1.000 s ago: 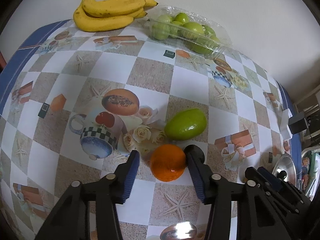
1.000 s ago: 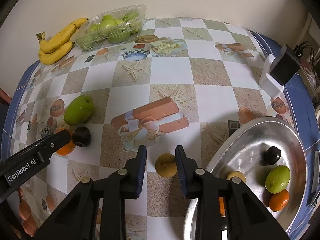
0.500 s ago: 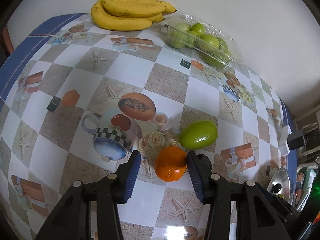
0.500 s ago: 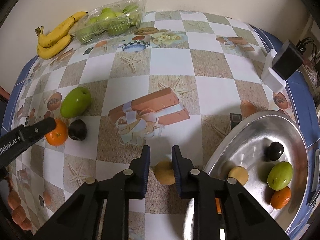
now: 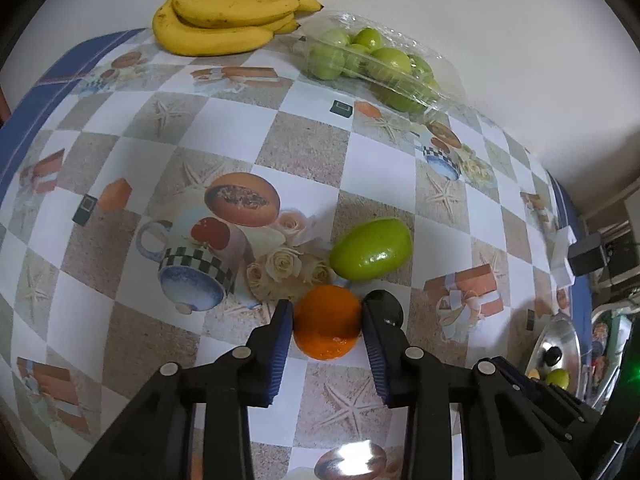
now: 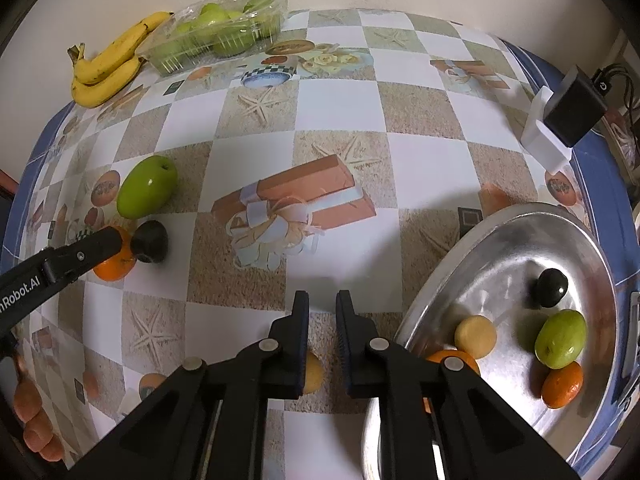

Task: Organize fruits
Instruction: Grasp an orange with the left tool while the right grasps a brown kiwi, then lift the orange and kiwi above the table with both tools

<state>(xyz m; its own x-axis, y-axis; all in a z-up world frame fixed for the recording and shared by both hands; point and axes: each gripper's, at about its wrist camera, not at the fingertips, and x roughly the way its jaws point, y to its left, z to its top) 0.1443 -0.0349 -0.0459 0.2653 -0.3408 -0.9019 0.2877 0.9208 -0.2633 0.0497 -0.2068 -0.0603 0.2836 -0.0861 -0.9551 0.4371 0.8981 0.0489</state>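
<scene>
The left gripper (image 5: 326, 322) has its jaws closing on the mandarin (image 5: 327, 327), both blue pads already flush against the fruit's sides, so it reads as a grasp being firmed up before a lift. Just beyond its tips lies a green mango (image 5: 371, 249), and tucked behind the right-hand finger sits a dark round fruit (image 5: 386, 305) (a plum, perhaps; too shadowed to say). These three lie bunched together, probably because they are the loose fruit not yet sorted.

The right gripper (image 6: 322, 320) is clenched about as tight as it goes around a small yellow fruit (image 6: 313, 372), which shows low between the fingers, partly hidden by the left one. To the right of this gripper, close by, the steel tray (image 6: 500, 248) already holds a dark fruit (image 6: 552, 287), a pale yellow one (image 6: 475, 336), a green one (image 6: 561, 338) and a mandarin (image 6: 562, 385), so it is likely the collecting place, and both held fruits seem bound for it.

Far ahead of both grippers, against the wall, the bananas (image 5: 224, 20) and the clear box of green fruit (image 5: 372, 64) sit apart, seemingly not part of the sorting.
</scene>
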